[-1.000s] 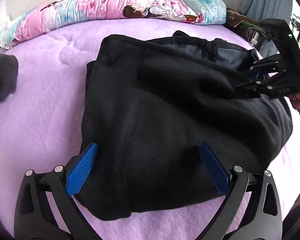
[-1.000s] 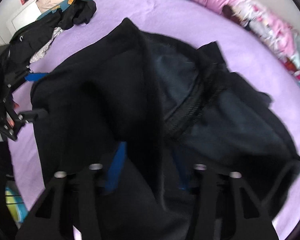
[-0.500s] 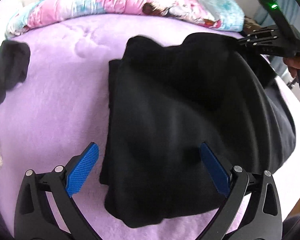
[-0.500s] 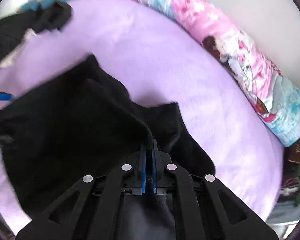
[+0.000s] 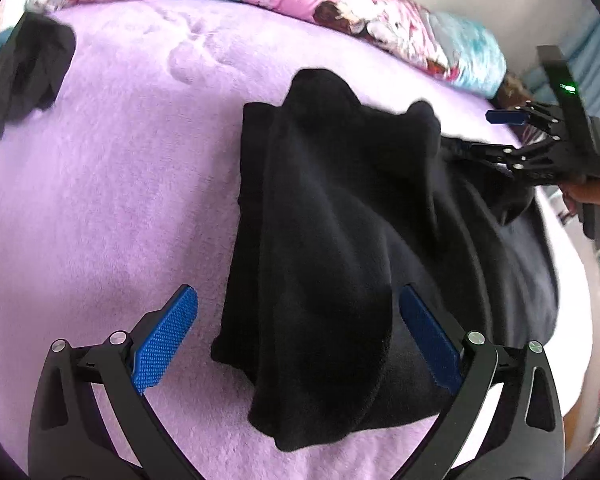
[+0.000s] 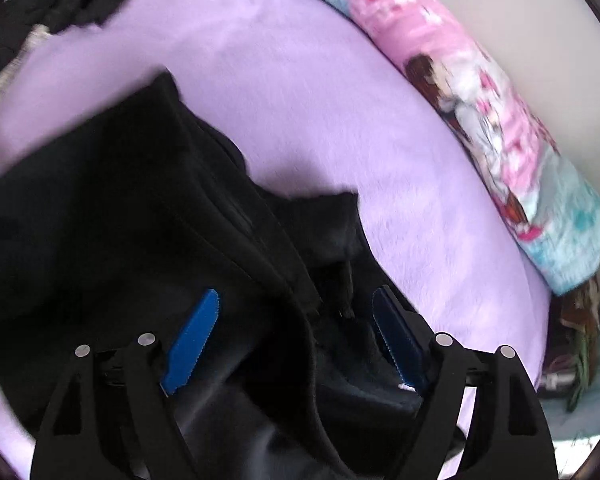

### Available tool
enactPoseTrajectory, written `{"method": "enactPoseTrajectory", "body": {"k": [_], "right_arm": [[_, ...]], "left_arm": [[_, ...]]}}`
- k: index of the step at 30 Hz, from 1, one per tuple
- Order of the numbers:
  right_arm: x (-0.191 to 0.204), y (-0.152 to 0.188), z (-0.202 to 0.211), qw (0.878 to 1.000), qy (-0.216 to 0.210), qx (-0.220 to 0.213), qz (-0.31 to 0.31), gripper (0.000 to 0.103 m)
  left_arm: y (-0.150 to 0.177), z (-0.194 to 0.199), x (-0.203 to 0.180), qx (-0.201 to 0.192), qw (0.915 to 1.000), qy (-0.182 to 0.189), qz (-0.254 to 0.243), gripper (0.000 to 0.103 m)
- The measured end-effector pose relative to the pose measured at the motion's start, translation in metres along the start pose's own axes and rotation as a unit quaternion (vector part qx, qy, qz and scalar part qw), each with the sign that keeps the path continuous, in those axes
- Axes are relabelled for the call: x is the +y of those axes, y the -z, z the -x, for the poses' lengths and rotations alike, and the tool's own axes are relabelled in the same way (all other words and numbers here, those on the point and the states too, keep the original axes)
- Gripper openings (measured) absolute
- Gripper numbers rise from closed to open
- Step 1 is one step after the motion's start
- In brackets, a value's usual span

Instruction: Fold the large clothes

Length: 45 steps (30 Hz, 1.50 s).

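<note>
A black fleece garment (image 5: 340,240) lies folded over itself on the purple blanket (image 5: 120,200). My left gripper (image 5: 298,344) hovers open above its near edge, blue pads wide apart and touching nothing. My right gripper (image 6: 296,336) hangs over the garment's (image 6: 140,240) zipper side; its jaws are opening, and a fold of the cloth lies loose between them, pressed by neither pad. From the left wrist view the right gripper (image 5: 496,132) shows at the garment's far right, held by a hand (image 5: 596,200).
A pink and blue patterned quilt (image 5: 340,12) is rolled along the bed's far edge by the wall. Other dark clothes (image 5: 20,76) are heaped at the far left. Bare purple blanket (image 6: 320,100) spreads between the garment and the quilt.
The right gripper carried a fold of the garment across, shut on it half a second ago, and has now spread its jaws and let go. The left gripper drifted left, staying open.
</note>
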State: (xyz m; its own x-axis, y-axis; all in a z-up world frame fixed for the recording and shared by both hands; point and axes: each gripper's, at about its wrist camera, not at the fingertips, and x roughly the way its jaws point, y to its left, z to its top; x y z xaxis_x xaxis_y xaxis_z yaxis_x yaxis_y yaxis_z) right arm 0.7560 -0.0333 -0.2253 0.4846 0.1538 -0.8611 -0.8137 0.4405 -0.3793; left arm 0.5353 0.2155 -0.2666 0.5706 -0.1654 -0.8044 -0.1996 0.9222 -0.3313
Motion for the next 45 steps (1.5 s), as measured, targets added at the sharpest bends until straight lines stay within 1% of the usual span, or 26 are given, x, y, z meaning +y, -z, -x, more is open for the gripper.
{"method": "enactPoseTrajectory", "body": {"k": [1, 2, 5, 9, 12, 13, 15, 17, 18, 19, 23, 25, 26, 27, 29, 31, 32, 34, 35, 36, 37, 38, 40, 42, 43, 45], "right_arm": [[0.003, -0.009, 0.01, 1.0, -0.011, -0.011, 0.01, 0.078], [0.008, -0.021, 0.018, 0.999, -0.041, -0.02, 0.015, 0.078], [0.024, -0.052, 0.019, 0.995, -0.088, -0.028, 0.031, 0.078], [0.043, -0.085, -0.011, 0.993, -0.115, -0.014, 0.035, 0.071], [0.06, -0.102, -0.034, 0.991, -0.128, -0.007, 0.039, 0.064], [0.059, -0.105, -0.041, 0.99, -0.134, -0.005, 0.036, 0.061], [0.063, -0.114, -0.059, 0.988, -0.15, 0.007, 0.033, 0.053], [0.07, -0.12, -0.071, 0.986, -0.163, 0.013, 0.037, 0.031], [0.074, -0.124, -0.073, 0.985, -0.166, 0.009, 0.045, 0.025], [0.077, -0.125, -0.072, 0.985, -0.166, 0.004, 0.051, 0.012], [0.072, -0.141, -0.043, 0.986, -0.146, -0.051, 0.061, 0.01], [0.064, -0.15, -0.026, 0.984, -0.151, -0.078, 0.048, 0.01], [0.063, -0.153, -0.022, 0.983, -0.156, -0.081, 0.046, 0.01], [0.067, -0.155, -0.019, 0.984, -0.145, -0.086, 0.059, 0.01], [0.075, -0.156, -0.032, 0.986, -0.136, -0.069, 0.065, 0.012], [0.086, -0.154, -0.054, 0.99, -0.121, -0.054, 0.055, 0.02], [0.091, -0.151, -0.071, 0.992, -0.112, -0.036, 0.04, 0.036], [0.102, -0.143, -0.098, 0.996, -0.078, -0.005, 0.039, 0.054], [0.103, -0.14, -0.102, 0.997, -0.073, 0.001, 0.037, 0.055], [0.098, -0.135, -0.097, 0.997, -0.079, -0.007, 0.022, 0.055], [0.091, -0.13, -0.088, 0.997, -0.08, -0.018, 0.012, 0.06], [0.083, -0.126, -0.078, 0.997, -0.073, -0.027, 0.005, 0.075], [0.059, -0.105, -0.04, 0.997, -0.058, -0.057, -0.012, 0.086], [0.04, -0.075, -0.01, 0.996, -0.056, -0.066, -0.012, 0.087], [0.031, -0.058, 0.002, 0.997, -0.038, -0.062, -0.008, 0.09], [0.017, -0.024, 0.018, 0.999, -0.011, -0.045, 0.0, 0.091]], "left_arm": [[0.0, 0.0, 0.003, 0.004, 0.9999, 0.013, 0.009, 0.097], [0.001, 0.0, 0.006, 0.008, 0.9996, 0.022, 0.016, 0.097], [0.003, -0.004, 0.0, 0.019, 0.9997, 0.018, -0.004, 0.097], [0.005, -0.01, -0.01, 0.024, 0.9986, 0.028, -0.037, 0.097], [0.006, -0.019, -0.007, 0.046, 0.997, 0.059, -0.022, 0.097], [0.007, -0.021, -0.007, 0.052, 0.9966, 0.06, -0.021, 0.097], [0.007, -0.023, -0.008, 0.055, 0.9964, 0.058, -0.029, 0.097], [0.006, -0.025, -0.008, 0.057, 0.9961, 0.062, -0.028, 0.097], [0.005, -0.025, -0.008, 0.058, 0.9959, 0.064, -0.026, 0.097], [0.005, -0.025, -0.007, 0.059, 0.9957, 0.066, -0.025, 0.097], [0.003, -0.022, 0.0, 0.06, 0.9946, 0.084, -0.009, 0.097], [0.003, -0.02, 0.003, 0.058, 0.9946, 0.085, -0.005, 0.097], [0.002, -0.018, 0.004, 0.057, 0.9948, 0.084, -0.005, 0.097], [0.002, -0.017, 0.005, 0.056, 0.995, 0.083, -0.003, 0.097], [0.002, -0.017, 0.009, 0.058, 0.9955, 0.075, 0.0, 0.097], [0.003, -0.02, 0.011, 0.065, 0.9956, 0.067, 0.001, 0.097], [0.003, -0.021, 0.011, 0.068, 0.9954, 0.067, 0.001, 0.098], [0.004, -0.023, 0.011, 0.072, 0.9952, 0.066, 0.001, 0.098], [0.004, -0.025, 0.011, 0.075, 0.995, 0.065, 0.0, 0.098], [0.004, -0.026, 0.01, 0.077, 0.9949, 0.064, -0.001, 0.098], [0.003, -0.028, 0.009, 0.078, 0.9949, 0.064, -0.001, 0.098], [0.003, -0.029, 0.009, 0.079, 0.9948, 0.063, -0.001, 0.098], [0.002, -0.028, 0.008, 0.079, 0.995, 0.061, -0.005, 0.098], [0.001, -0.026, 0.007, 0.076, 0.9954, 0.058, -0.009, 0.098], [0.001, -0.026, 0.006, 0.076, 0.9953, 0.059, -0.008, 0.098], [0.003, -0.027, 0.007, 0.078, 0.9951, 0.062, -0.001, 0.098]]}}
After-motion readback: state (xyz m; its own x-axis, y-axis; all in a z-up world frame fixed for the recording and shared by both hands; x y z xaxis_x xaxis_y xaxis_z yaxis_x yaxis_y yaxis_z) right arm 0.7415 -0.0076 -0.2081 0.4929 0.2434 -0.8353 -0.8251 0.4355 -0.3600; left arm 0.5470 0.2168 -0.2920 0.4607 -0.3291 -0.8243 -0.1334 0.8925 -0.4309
